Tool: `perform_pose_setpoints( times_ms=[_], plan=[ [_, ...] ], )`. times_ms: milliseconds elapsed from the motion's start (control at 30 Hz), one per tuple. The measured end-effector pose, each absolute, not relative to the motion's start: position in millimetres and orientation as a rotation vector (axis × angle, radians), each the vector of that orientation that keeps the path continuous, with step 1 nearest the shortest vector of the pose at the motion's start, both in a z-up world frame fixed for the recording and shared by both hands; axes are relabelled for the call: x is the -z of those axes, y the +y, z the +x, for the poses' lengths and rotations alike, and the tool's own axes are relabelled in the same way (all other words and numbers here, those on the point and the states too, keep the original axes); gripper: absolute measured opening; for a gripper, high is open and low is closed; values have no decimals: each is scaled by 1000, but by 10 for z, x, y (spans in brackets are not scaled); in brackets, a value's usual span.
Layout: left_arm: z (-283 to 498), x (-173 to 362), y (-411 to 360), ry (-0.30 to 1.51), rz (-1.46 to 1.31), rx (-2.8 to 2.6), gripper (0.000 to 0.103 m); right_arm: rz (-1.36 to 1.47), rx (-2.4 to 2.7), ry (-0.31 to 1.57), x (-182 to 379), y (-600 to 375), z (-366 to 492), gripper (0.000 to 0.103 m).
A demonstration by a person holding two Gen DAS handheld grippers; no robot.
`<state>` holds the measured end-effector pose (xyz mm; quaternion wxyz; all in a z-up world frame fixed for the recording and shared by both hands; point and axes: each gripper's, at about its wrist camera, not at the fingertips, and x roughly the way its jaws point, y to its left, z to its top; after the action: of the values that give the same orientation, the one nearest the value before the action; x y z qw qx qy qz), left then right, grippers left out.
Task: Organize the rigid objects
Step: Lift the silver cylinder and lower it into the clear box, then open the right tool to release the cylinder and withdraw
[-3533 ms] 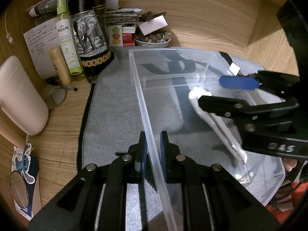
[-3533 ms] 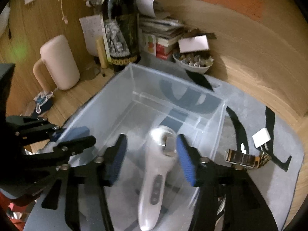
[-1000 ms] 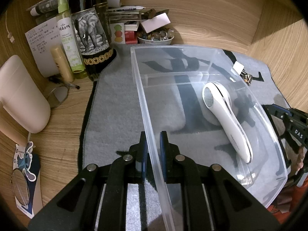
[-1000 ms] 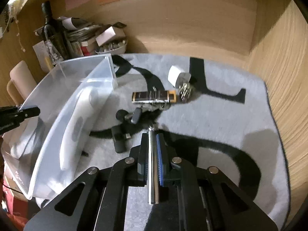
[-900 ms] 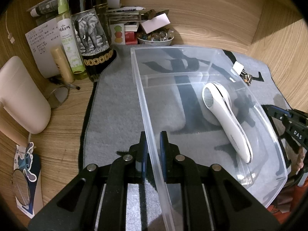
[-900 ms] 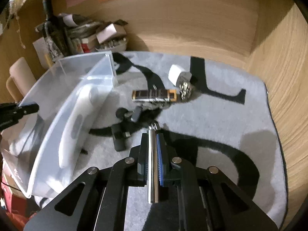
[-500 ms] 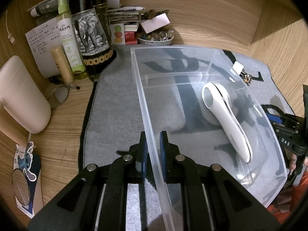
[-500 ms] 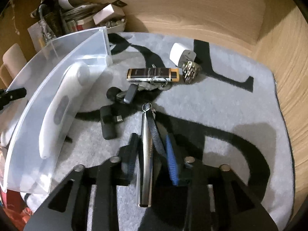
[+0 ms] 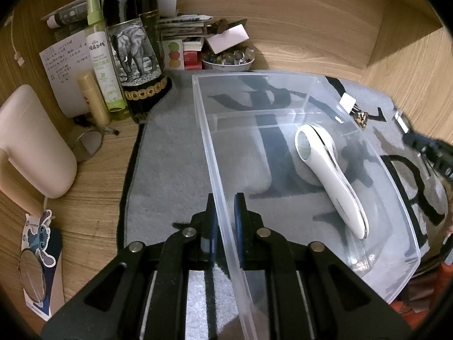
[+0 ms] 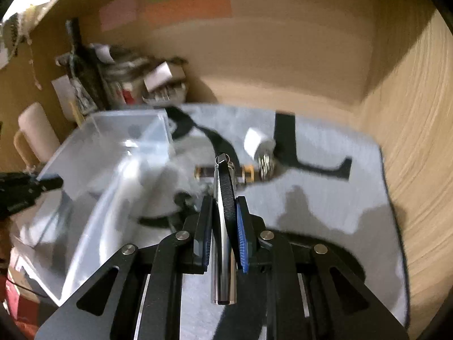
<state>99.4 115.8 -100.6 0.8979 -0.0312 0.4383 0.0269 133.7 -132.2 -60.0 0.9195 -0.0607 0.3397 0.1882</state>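
Note:
A clear plastic bin [image 9: 283, 79] sits on a grey mat, and a white handheld device [image 9: 328, 175] lies inside it. My left gripper [image 9: 225, 221] is shut on the bin's near left wall. In the right wrist view my right gripper [image 10: 223, 221] is shut on a slim silver metal tube with a black strap [image 10: 223, 215], held above the mat to the right of the bin [image 10: 113, 153]. A brown and gold flat object [image 10: 246, 174], a white adapter [image 10: 254, 141] and a metallic trinket [image 10: 266, 164] lie on the mat beyond the tube.
A dark bottle with an elephant label [image 9: 133, 48], a green spray bottle [image 9: 102, 65], a small tan tube [image 9: 93, 99], a bowl of trinkets [image 9: 229, 59] and stacked papers crowd the back left. A beige jug [image 9: 31, 144] stands at the left. Wooden walls close the back and right.
My right gripper has risen from the mat with the silver tube between its jaws, and its view now blurs. The left gripper and the bin have kept still.

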Motion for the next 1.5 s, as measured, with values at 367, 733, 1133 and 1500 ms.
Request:
perform_pose_setpoints(
  times_ms=[367,733,1133,1500],
  plan=[
    [993,1009,1164,903,-69,-57,11,-155,-502,565,160,-941,1224,14],
    [997,997,1181,898,-79,-55,11,-199,-594,551,103,-535,1211,15],
    [1002,990,1162,897,-71,-51,11,-217,-699,681,438,-92,1327,15],
    [982,1008,1172,889,-70,-40,11,-297,-739,802,759,136,1360,14]
  ],
)
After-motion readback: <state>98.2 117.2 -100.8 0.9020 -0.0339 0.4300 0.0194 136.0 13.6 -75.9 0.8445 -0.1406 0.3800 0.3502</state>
